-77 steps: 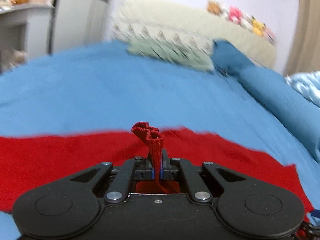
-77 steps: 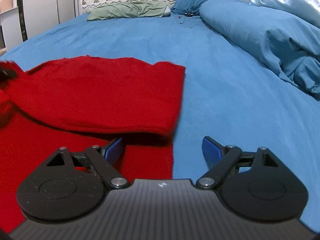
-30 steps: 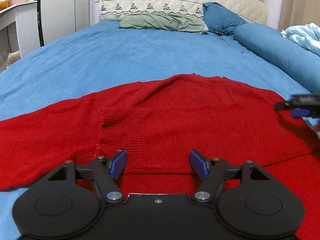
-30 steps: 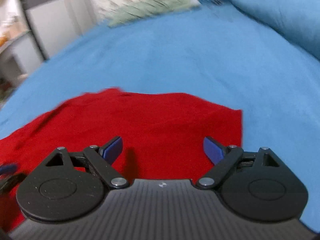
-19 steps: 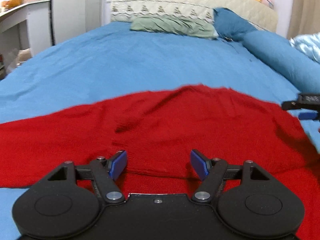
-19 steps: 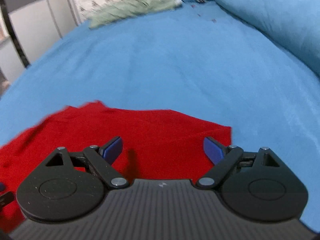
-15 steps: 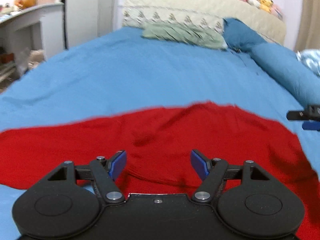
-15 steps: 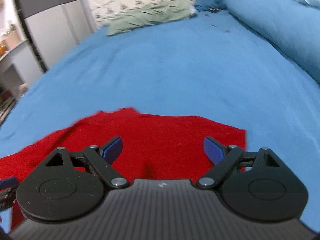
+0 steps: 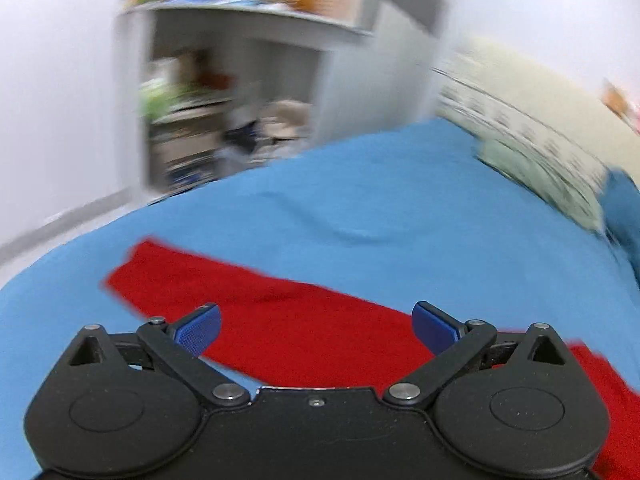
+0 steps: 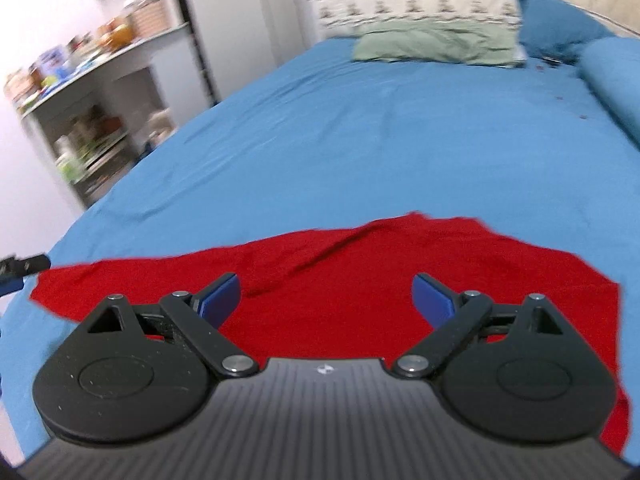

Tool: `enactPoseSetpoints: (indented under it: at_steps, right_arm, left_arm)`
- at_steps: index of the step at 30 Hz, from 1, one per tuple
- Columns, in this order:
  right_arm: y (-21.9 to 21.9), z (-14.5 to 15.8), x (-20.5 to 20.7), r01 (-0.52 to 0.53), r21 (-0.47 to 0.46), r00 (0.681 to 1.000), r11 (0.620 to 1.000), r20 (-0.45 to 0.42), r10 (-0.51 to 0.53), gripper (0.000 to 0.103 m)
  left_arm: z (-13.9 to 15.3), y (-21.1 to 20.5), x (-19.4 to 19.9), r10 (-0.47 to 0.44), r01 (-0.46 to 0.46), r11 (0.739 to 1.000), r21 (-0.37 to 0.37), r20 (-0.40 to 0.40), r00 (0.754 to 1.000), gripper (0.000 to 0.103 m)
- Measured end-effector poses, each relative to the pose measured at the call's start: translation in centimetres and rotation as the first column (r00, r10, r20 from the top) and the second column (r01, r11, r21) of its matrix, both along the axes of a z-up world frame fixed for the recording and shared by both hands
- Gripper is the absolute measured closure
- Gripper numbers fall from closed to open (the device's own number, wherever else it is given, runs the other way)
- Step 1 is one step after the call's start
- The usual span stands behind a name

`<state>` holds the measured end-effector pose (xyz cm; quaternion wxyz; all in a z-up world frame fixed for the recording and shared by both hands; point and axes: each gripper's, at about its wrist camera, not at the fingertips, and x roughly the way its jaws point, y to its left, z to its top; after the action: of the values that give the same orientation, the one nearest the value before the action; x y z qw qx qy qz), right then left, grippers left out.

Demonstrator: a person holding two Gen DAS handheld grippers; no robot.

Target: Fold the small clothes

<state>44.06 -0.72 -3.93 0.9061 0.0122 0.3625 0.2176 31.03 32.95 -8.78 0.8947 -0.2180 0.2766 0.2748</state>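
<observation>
A red knit garment [image 10: 360, 276] lies flat on the blue bed sheet [image 10: 380, 140]. In the left wrist view its long sleeve [image 9: 256, 300] stretches out to the left on the sheet. My left gripper [image 9: 316, 326] is open and empty, just above the sleeve. My right gripper [image 10: 326, 294] is open and empty, above the body of the garment. The tip of the left gripper [image 10: 20, 268] shows at the left edge of the right wrist view, beside the sleeve end.
A green pillow [image 10: 436, 46] and a blue pillow [image 10: 560, 28] lie at the headboard. A blue bolster [image 10: 612, 80] runs along the right side. Grey shelves with clutter [image 9: 224, 112] stand beyond the bed's left edge.
My left gripper has swung left, from the garment's body toward the sleeve and the shelves. My right gripper has turned left too and stays open over the garment.
</observation>
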Motion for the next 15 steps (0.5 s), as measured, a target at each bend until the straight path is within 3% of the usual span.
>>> enactPoseSetpoints:
  at_steps: [5,9,13,15]
  right_arm:
    - [4.8,-1.6,-0.1,-0.053,-0.017,0.997,0.998,-0.051,0.052,0.0]
    - [7.4,-2.5,-0.3,-0.065,-0.001,0.994,0.998,-0.084,0.064,0.0]
    - [8.8,-3.3,0.0,-0.082,-0.01,0.992,0.997,-0.093,0.081,0.0]
    - [9.1,-3.8,0.0,-0.085,-0.012,0.992,0.996,-0.096,0.083,0.0]
  left_arm:
    - [-4.3,6.9,-2.4,0.154,-0.161,0.973,-0.163,-0.053,0.987,0.014]
    - [-6.7,9.3,-2.3,0.185,-0.194,0.945,-0.263,-0.059,0.981,0.026]
    - [-7.6,10.4,-1.4,0.19,-0.195,0.944,-0.267,-0.042,0.981,0.029]
    - [-7.9,10.2,-0.2,0.194,-0.201,0.95,-0.239,-0.055,0.98,0.038]
